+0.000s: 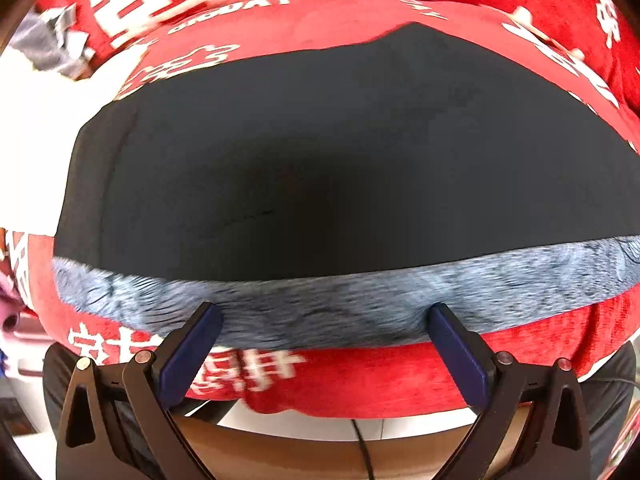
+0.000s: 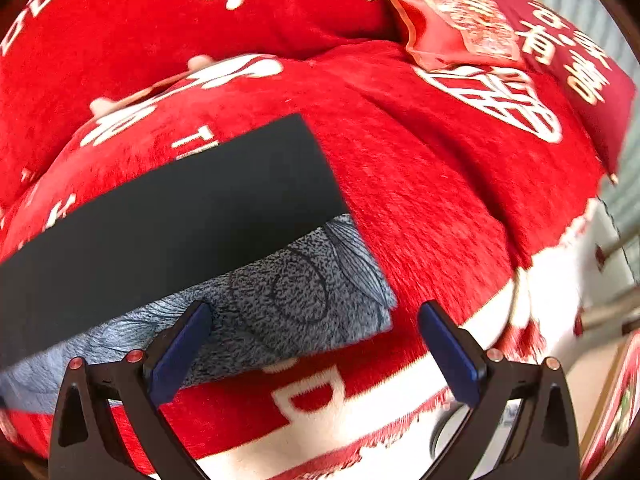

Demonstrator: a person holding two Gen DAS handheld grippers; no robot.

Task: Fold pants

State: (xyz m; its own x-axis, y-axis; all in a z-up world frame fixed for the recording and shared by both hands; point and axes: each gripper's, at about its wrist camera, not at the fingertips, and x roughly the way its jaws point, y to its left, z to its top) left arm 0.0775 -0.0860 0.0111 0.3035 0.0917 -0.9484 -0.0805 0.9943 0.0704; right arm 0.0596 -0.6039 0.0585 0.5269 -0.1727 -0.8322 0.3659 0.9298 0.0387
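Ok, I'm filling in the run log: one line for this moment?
pants: black, grey fleece lining showing, on red blanket | left hand-held gripper: open | right hand-held gripper: open | nothing gripped

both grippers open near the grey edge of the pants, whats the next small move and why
Probably close both grippers on the grey fleece edge. The left gripper and right gripper are open, fingers straddling that strip where the pants are turned back, black side up, on the red blanket. Gripping there would let the near edge be lifted for the next fold.
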